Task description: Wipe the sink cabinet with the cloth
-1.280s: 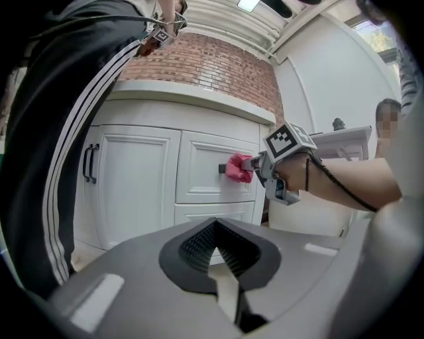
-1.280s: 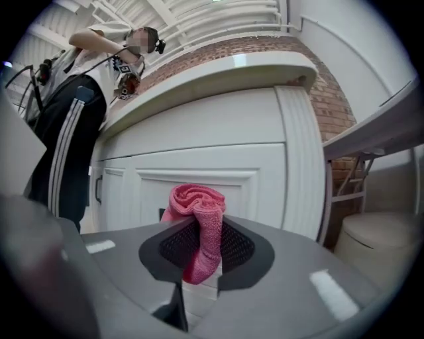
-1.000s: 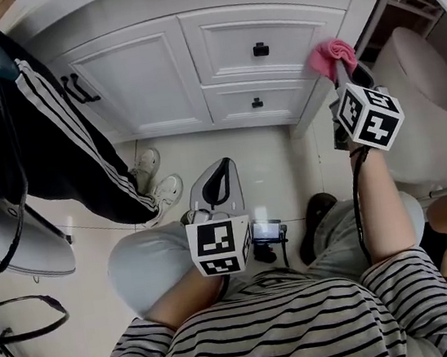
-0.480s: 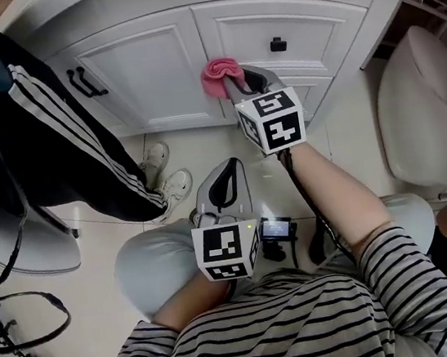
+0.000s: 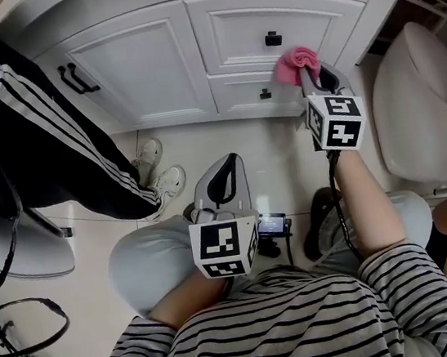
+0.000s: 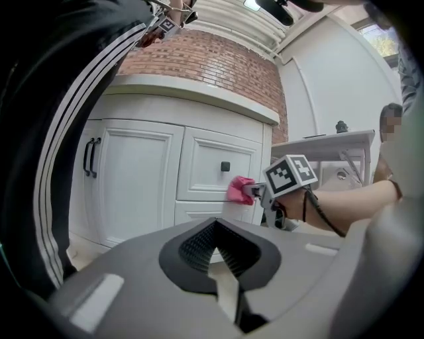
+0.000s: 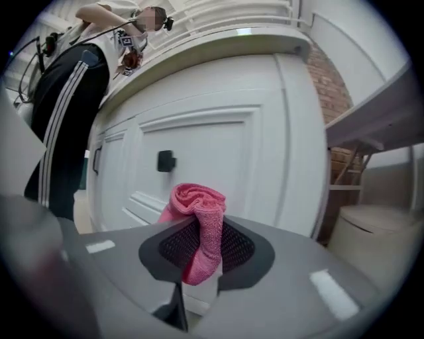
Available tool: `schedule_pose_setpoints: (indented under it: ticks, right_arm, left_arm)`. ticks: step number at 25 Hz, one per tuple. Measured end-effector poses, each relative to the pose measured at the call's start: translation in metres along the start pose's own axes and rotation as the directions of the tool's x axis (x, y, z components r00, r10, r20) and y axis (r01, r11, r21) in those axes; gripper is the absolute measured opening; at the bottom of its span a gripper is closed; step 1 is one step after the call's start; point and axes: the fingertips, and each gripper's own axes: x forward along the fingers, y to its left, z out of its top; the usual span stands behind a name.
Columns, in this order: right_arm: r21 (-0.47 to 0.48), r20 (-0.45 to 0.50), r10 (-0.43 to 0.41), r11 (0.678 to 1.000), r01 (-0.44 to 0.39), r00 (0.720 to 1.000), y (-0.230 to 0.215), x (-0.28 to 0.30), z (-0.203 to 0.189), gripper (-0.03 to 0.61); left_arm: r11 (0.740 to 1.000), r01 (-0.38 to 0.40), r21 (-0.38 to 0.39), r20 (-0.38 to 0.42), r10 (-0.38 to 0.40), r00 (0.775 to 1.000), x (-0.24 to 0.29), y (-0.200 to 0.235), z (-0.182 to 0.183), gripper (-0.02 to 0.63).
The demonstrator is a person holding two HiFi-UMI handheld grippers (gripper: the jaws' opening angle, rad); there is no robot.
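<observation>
The sink cabinet (image 5: 150, 68) fills the top of the head view, with a door at the left and an upper drawer (image 5: 268, 23) and lower drawer (image 5: 258, 98) at the right. A toilet (image 5: 418, 97) stands just beside its right corner post.

The right claw (image 5: 310, 80) is extended to the cabinet front, jaws clamped on the cloth (image 5: 297, 64). The cloth is a pink bunch against the drawer fronts near the cabinet's right end.

In the right gripper view the cloth hangs through the jaw gap with its long axis vertical. Its bunched head lies ahead of the claw tips toward the panel, and a drawer knob (image 7: 165, 160) is to its left.

The left claw (image 5: 220, 184) rests on the person's lap, well apart from the cabinet, jaws together with nothing between them.

Judgement: the right claw is the working one. Most of the cabinet face lies left of the cloth, so the next stroke calls for leftward travel along the panel.
</observation>
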Motion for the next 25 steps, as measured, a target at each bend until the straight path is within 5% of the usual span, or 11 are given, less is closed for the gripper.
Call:
schedule_pose_setpoints:
  ticks: [5, 7, 9, 12, 17, 20, 25]
  right_arm:
    - [0.069, -0.052, -0.202, 0.976, 0.206, 0.978, -0.076, -0.03, -0.021, 0.084]
    - [0.136, -0.06, -0.217, 0.965, 0.223, 0.974, -0.076, -0.038, -0.027, 0.081]
    - [0.17, -0.04, -0.139, 0.975, 0.144, 0.989, -0.045, -0.035, -0.029, 0.081]
    - [0.12, -0.013, 0.083, 0.989, -0.081, 0.996, 0.042, -0.012, -0.029, 0.081]
    - [-0.04, -0.026, 0.338, 0.94, -0.339, 0.941, 0.166, 0.037, -0.03, 0.081]
    - [-0.134, -0.066, 0.365, 0.919, -0.371, 0.928, 0.193, 0.059, -0.04, 0.081]
    - [-0.149, -0.103, 0.277, 0.945, -0.29, 0.955, 0.148, 0.061, -0.057, 0.082]
  left_arm:
    - [1.0, 0.003, 0.005, -0.006, -0.002, 1.0, 0.001, -0.005, -0.003, -0.005]
    - [1.0, 0.002, 0.002, -0.004, -0.002, 1.0, -0.001, -0.006, -0.002, -0.005]
    - [1.0, 0.006, -0.005, 0.004, -0.006, 1.0, -0.002, -0.005, 0.0, -0.005]
    - [1.0, 0.01, -0.012, 0.011, -0.01, 1.0, -0.005, -0.004, 0.001, -0.005]
    - [1.0, 0.001, -0.025, 0.007, 0.0, 1.0, -0.003, 0.002, -0.002, -0.005]
    - [0.999, -0.014, -0.03, 0.005, 0.014, 1.0, -0.002, 0.008, -0.003, -0.005]
    - [0.999, -0.01, -0.04, -0.006, 0.01, 1.0, 0.0, 0.009, -0.007, -0.005]
